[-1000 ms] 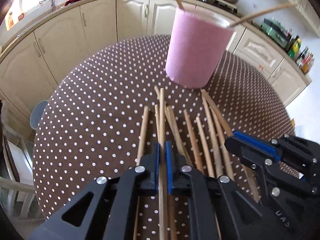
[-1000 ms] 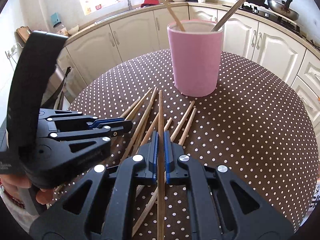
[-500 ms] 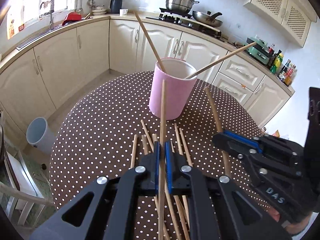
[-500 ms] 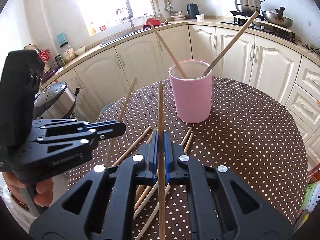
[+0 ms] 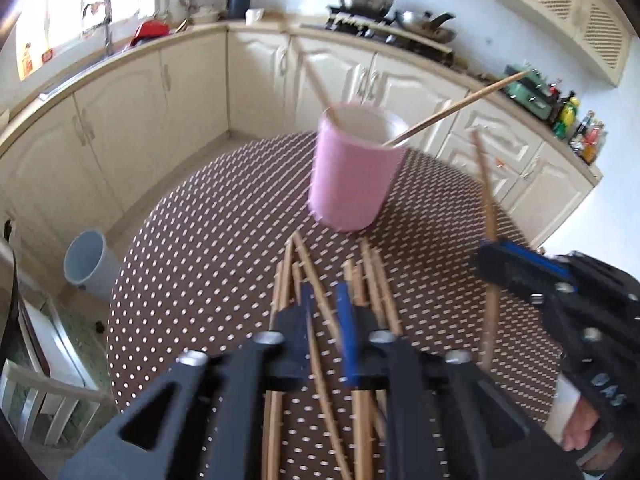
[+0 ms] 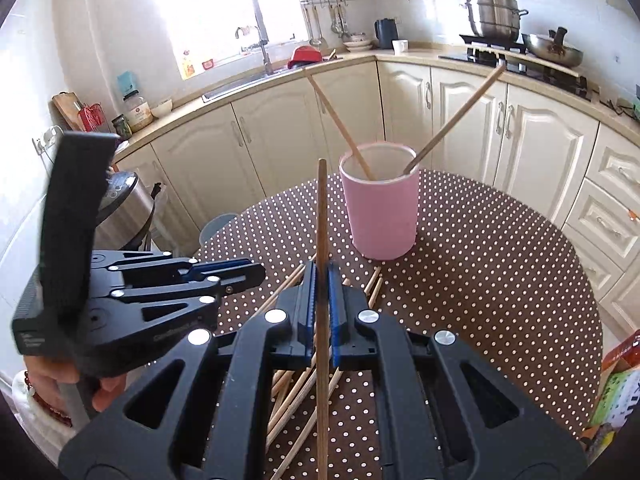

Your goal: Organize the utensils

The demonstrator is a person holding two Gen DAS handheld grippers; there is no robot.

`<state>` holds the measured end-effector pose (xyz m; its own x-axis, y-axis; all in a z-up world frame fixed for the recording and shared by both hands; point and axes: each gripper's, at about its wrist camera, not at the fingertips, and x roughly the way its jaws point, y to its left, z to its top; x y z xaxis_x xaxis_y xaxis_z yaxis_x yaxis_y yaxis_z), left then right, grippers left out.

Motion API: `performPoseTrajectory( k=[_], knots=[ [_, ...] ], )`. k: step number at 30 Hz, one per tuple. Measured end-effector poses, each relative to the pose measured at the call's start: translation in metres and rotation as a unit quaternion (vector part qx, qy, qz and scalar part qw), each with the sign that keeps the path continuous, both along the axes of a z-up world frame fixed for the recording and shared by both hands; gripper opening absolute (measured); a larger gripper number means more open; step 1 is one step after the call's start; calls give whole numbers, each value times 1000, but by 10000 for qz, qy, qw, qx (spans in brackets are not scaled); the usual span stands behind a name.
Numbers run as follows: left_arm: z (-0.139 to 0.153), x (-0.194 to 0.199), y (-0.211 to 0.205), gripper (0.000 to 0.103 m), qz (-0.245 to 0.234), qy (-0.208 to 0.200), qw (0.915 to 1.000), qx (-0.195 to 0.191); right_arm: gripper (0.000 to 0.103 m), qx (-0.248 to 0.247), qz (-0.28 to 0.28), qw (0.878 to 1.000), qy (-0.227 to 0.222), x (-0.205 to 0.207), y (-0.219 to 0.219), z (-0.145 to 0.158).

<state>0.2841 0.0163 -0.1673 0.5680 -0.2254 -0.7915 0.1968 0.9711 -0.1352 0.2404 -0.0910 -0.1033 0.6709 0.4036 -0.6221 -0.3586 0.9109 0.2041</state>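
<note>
Round wooden chopstick (image 6: 321,240) in right claw (image 6: 321,300)

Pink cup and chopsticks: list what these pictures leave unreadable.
- pink cup, inside bottom: both views, hidden by its wall.
- loose chopsticks, their count: left wrist view blurred, left gripper covers some.
- held chopstick, lower end: right wrist view, cut off at the bottom edge.
</note>
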Motion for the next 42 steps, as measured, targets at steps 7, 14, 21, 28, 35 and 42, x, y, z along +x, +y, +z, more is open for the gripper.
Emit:
performPoseTrajectory(
  k=[7, 14, 21, 28, 35, 42],
  knots=[
    [-39, 20, 27, 34, 362, 443, 9965, 614, 6, -33, 82, 9994, 327, 19, 8, -26],
    [-64, 25, 39, 34, 312, 649, 9944, 770, 6, -37, 185, 9987, 471, 33, 19, -43],
    [-54, 27, 39, 34, 158, 744, 9964, 379, 6, -42, 179, 9983, 545, 41, 19, -51],
    [-58, 41, 38, 34, 202, 977, 9945, 315, 6, -14, 173, 9981, 590, 43, 15, -55],
    [-60, 57, 28, 37, 176, 1074, 9928, 497, 6, -25, 204, 9981, 582, 40, 15, -53],
    [-62, 72, 3, 5, 237, 863, 9927, 806, 6, -39, 149, 9982, 577, 40, 15, -52]
  ],
)
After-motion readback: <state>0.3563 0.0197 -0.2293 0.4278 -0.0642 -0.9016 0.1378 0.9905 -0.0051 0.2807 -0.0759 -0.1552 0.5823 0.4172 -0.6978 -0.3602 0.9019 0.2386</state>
